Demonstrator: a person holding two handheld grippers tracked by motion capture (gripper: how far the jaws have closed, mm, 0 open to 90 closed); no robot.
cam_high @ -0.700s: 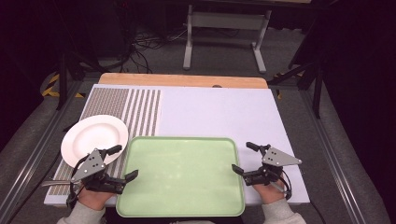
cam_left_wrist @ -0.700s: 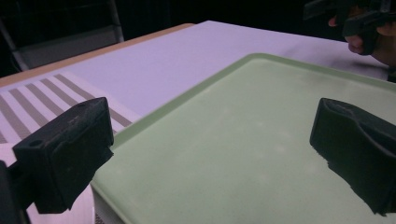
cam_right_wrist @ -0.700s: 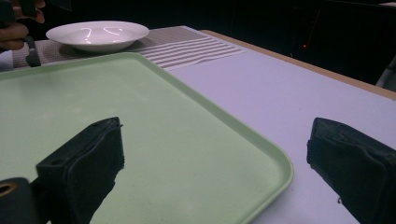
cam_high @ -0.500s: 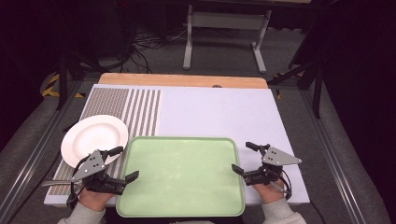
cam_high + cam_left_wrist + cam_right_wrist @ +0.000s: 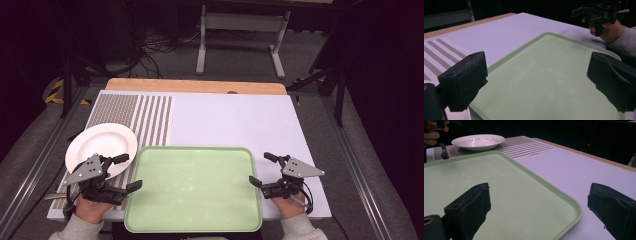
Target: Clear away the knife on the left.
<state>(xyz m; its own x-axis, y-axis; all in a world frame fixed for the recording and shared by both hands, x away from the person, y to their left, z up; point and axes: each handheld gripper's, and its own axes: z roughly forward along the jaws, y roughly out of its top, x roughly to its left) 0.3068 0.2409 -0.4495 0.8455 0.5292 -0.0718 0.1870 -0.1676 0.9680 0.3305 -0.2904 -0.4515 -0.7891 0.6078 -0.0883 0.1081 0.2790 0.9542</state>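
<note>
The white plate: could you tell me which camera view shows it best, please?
The high view shows the white plate best: nearly its whole round outline, left of the green tray, with the left gripper covering its near edge. The right gripper view shows it small and side-on.

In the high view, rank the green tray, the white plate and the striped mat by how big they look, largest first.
1. Green tray
2. Striped mat, partly covered by the plate and tray
3. White plate, though its visible area is close to the mat's, so that order is unsure.
</note>
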